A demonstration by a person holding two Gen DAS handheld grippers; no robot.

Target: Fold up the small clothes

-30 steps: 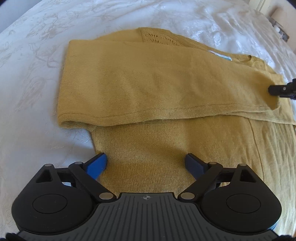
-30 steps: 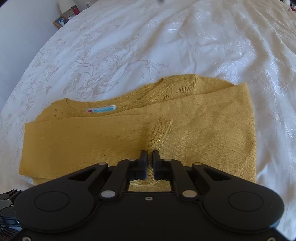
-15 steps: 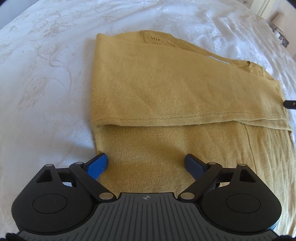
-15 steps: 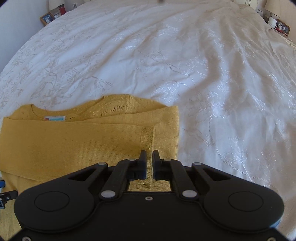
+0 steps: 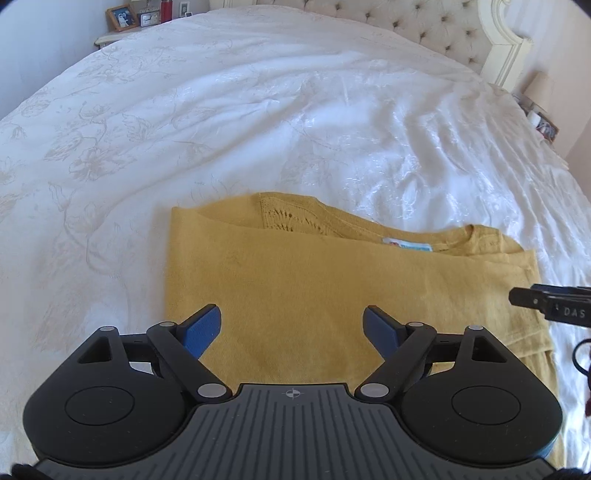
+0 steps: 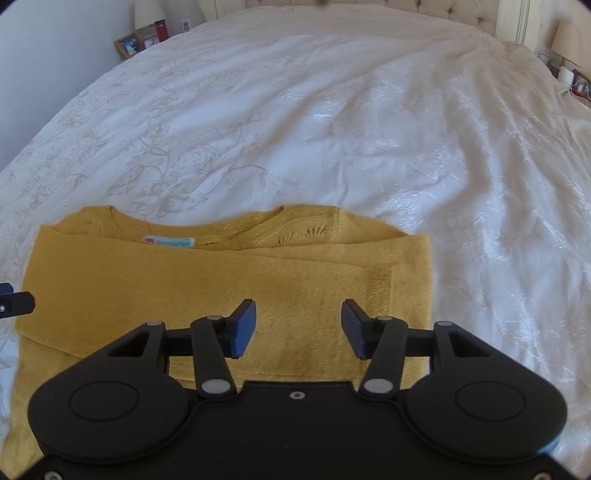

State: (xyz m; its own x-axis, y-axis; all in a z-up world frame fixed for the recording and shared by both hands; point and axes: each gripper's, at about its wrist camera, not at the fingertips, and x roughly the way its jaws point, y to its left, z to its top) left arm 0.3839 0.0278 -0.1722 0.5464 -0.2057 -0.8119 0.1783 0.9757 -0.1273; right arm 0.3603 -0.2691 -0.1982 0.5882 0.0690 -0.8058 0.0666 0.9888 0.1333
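Holding, left hand-held gripper (image 5: 291,326): I am keeping its blue fingers spread apart over the sweater, gripping nothing.
Right hand-held gripper (image 6: 298,326): fingers are standing apart too, nothing between them.
Sweater (image 5: 332,280): mustard knit is lying partly folded on the bed (image 5: 258,110), label (image 6: 169,241) showing at the neck.
Beyond: nightstand (image 5: 110,37) is sitting by the headboard (image 5: 424,26).

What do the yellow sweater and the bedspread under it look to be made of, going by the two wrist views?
The yellow sweater looks like a fine matte knit, probably cotton or a blend: ribbing shows along its sleeve edge and an openwork pattern near the shoulder. The white bedspread looks like a smooth woven fabric with a satin sheen, judging by its shiny creases and faint floral pattern; the fibre itself cannot be told.
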